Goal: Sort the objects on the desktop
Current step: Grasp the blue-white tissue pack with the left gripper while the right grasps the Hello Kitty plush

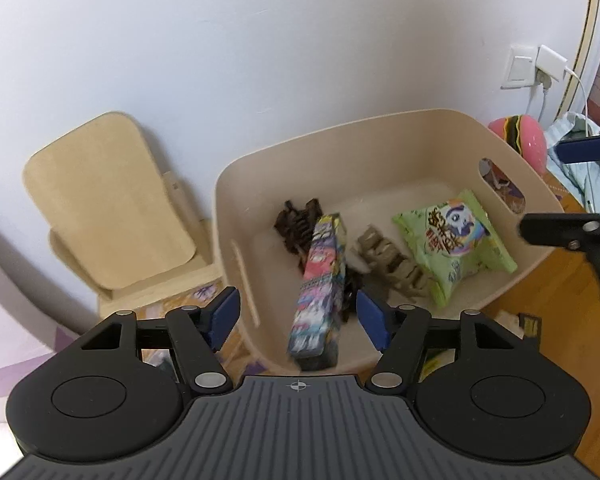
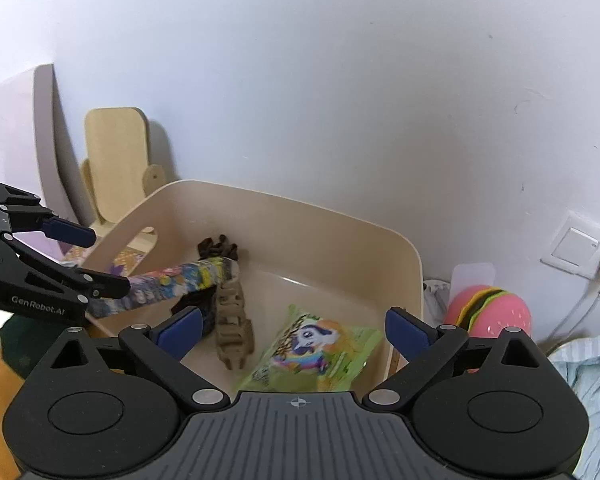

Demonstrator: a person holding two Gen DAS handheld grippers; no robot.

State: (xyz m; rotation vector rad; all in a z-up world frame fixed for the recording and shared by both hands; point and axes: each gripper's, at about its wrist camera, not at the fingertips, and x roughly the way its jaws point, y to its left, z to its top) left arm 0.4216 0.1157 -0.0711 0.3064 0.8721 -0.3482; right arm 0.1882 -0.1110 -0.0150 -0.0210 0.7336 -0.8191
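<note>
A beige plastic bin (image 1: 380, 128) (image 2: 340, 216) stands against the wall. Inside lie a long colourful cartoon box (image 1: 320, 280) (image 2: 172, 284), blurred and tilted against the near wall, a dark brown hair claw (image 1: 296, 220) (image 2: 218, 248), a tan hair claw (image 1: 396, 264) (image 2: 232, 328) and a green pony snack bag (image 1: 456, 248) (image 2: 316, 348). My left gripper (image 1: 298, 320) is open above the bin's near edge, the box between its pads but untouched. My right gripper (image 2: 294, 330) is open and empty over the bin's right side.
A light wooden stand (image 1: 104, 200) (image 2: 116, 160) leans on the wall left of the bin. A pink burger-shaped toy (image 1: 520, 136) (image 2: 488, 308) sits right of it, beside striped cloth (image 2: 588, 380). A wall socket with charger (image 1: 540, 68) is at the right.
</note>
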